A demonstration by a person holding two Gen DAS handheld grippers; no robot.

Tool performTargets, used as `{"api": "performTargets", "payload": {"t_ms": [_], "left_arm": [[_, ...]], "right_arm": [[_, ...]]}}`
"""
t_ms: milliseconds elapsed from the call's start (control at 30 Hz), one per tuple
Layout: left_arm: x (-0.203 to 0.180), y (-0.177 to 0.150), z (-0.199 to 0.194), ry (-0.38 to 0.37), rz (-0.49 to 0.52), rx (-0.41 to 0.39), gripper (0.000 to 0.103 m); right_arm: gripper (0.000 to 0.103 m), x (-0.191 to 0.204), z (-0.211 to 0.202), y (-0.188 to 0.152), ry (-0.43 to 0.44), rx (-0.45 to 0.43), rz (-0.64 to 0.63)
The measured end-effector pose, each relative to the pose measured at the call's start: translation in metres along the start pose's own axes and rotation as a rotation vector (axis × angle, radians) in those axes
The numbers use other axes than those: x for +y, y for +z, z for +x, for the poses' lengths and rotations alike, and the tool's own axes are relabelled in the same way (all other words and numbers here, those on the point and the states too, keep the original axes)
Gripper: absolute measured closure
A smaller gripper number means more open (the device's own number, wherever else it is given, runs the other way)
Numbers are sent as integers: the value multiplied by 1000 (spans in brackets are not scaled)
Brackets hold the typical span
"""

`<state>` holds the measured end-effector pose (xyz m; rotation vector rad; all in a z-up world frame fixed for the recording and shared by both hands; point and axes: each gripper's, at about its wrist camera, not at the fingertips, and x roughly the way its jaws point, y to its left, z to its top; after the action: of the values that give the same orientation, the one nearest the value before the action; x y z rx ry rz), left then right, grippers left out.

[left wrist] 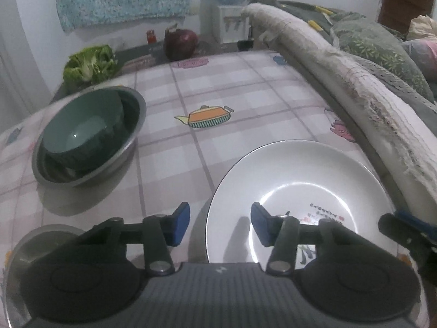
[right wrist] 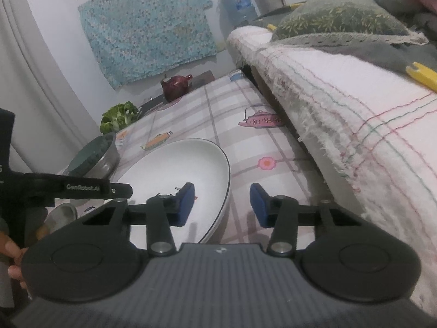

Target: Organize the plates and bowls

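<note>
Closing on the plate [left wrist: 300, 180] from both sides.
Left hand-held gripper [left wrist: 220, 222] and right hand-held gripper [right wrist: 221, 205] straddle opposite rims on the table [left wrist: 240, 90], jaws apart; seat both pads before lifting level.

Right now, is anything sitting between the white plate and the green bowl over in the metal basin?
Nothing visible. Only bare checked tablecloth lies between the white plate and the metal basin holding the green bowl.
</note>
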<state>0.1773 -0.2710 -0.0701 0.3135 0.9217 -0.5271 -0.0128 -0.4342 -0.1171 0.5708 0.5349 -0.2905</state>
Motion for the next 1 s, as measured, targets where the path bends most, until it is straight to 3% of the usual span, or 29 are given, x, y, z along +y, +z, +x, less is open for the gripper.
{"api": "performTargets", "payload": {"t_ms": [100,267,633,1000], "left_arm": [[1,2,6,-9,-11,22,62],[-1,4,9,-25,-18,20,67],[0,-3,0,-22,-35,31,68],[-3,-40,-28,-34,-49,63,68]], "right_arm": [[73,-1,6,0,4,14,0],[86,1,15,0,16,32,-8],[87,8,14,-1,-1,44,-51],[87,9,-10,-16,4,75,-66]]}}
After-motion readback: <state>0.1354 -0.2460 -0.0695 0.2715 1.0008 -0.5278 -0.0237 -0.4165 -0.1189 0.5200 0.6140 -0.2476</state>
